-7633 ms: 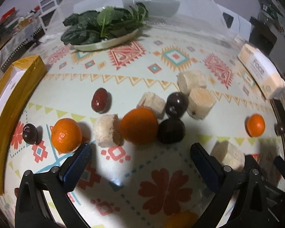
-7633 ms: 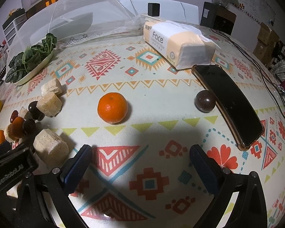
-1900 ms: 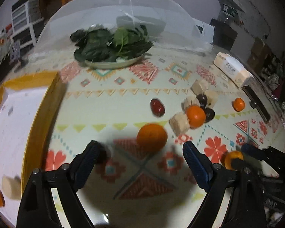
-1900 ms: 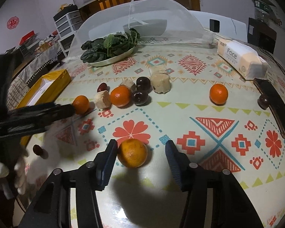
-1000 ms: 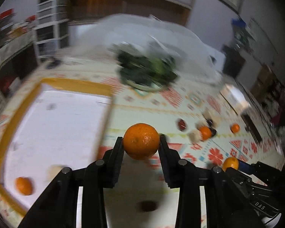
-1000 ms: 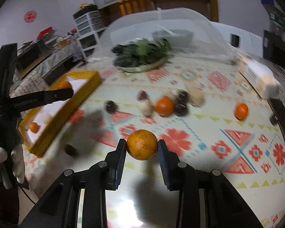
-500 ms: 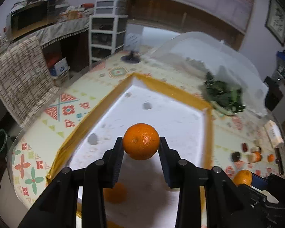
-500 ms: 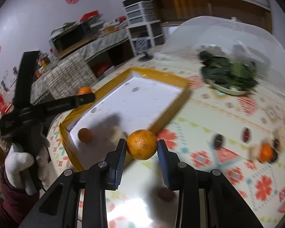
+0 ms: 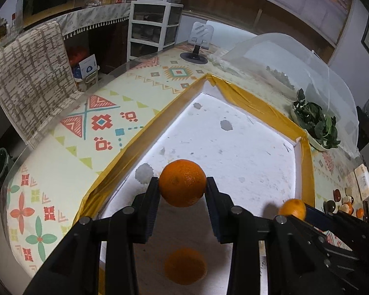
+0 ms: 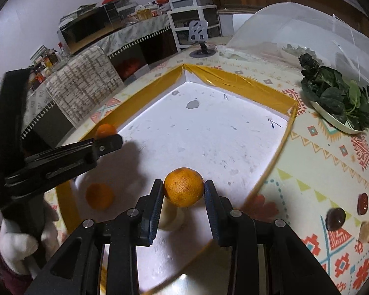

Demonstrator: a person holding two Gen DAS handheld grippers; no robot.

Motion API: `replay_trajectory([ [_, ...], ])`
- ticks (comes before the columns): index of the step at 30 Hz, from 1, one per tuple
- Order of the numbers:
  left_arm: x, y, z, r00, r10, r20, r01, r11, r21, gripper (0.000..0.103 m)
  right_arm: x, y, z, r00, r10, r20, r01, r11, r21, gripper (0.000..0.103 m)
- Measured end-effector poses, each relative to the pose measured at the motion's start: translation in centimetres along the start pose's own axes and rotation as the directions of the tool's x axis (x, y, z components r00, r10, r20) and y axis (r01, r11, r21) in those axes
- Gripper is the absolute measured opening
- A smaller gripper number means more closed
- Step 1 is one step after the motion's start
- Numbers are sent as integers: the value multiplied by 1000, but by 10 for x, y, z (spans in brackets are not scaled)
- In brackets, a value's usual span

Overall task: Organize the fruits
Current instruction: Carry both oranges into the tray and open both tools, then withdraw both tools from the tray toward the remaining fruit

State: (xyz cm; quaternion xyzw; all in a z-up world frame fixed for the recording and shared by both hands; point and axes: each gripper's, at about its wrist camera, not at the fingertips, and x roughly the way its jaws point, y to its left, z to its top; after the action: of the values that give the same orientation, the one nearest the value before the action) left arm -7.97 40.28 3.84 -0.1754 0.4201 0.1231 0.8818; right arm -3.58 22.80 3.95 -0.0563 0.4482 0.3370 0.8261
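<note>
The left gripper (image 9: 182,189) pinches a round, dimpled orange (image 9: 182,183) between its ribbed black pads, held above the tray (image 9: 255,108), a shallow box with a white, speckled floor and glossy yellow-taped walls. Below that orange, a second orange (image 9: 185,266) lies blurred on the tray floor near its close end. The right gripper (image 10: 184,191) likewise clamps a pebbly orange fruit (image 10: 183,186) over the tray's near edge; a pale rounded piece (image 10: 169,217) sits partly hidden behind its left finger. Right of the tray, on the patterned worktop (image 10: 332,162), lie dark round fruits (image 10: 335,218), cut off at the frame edge, a dish of leafy greens (image 10: 337,98), and a translucent domed cover (image 10: 307,24).
</note>
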Motion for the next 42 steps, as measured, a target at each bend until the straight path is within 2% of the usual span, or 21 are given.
replay_trajectory([
  [3,-4,2,0,1000,-11,11,11,1000,-10,43,3,0,3,1000,-1,6,1,1000,8,37],
  [5,-11,1,0,999,-11,34,11,1000,-15,58,3,0,5,1000,-7,10,7,1000,10,37],
  [8,-23,0,0,997,-26,67,28,999,-28,67,0,0,8,1000,-4,25,4,1000,17,39],
  [11,-36,-2,-1,995,-60,85,64,997,-41,68,-11,-1,9,998,-12,55,11,1000,15,39],
  [16,-67,-18,-7,986,-100,133,102,995,-8,72,-56,-19,7,989,-29,142,24,999,38,41],
  [18,-80,-27,-11,981,-121,150,121,993,9,78,-78,-31,2,983,-53,178,43,997,58,53],
  [19,-86,-32,-13,978,-131,160,130,991,18,81,-90,-39,-3,978,-65,197,52,996,73,55],
  [23,-104,-57,-25,970,-177,169,166,983,74,82,-128,-77,-28,963,-139,229,112,986,126,57],
  [28,-109,-100,-50,966,-227,124,204,963,176,82,-155,-131,-71,949,-235,208,189,958,217,57],
  [32,-99,-128,-71,967,-249,59,230,945,231,82,-171,-184,-108,938,-299,173,230,914,334,57],
  [35,-88,-149,-89,966,-259,11,246,931,269,82,-181,-214,-128,935,-320,152,237,884,403,57],
  [42,-61,-180,-124,961,-254,-110,276,902,333,82,-182,-245,-142,935,-329,135,239,862,446,57],
])
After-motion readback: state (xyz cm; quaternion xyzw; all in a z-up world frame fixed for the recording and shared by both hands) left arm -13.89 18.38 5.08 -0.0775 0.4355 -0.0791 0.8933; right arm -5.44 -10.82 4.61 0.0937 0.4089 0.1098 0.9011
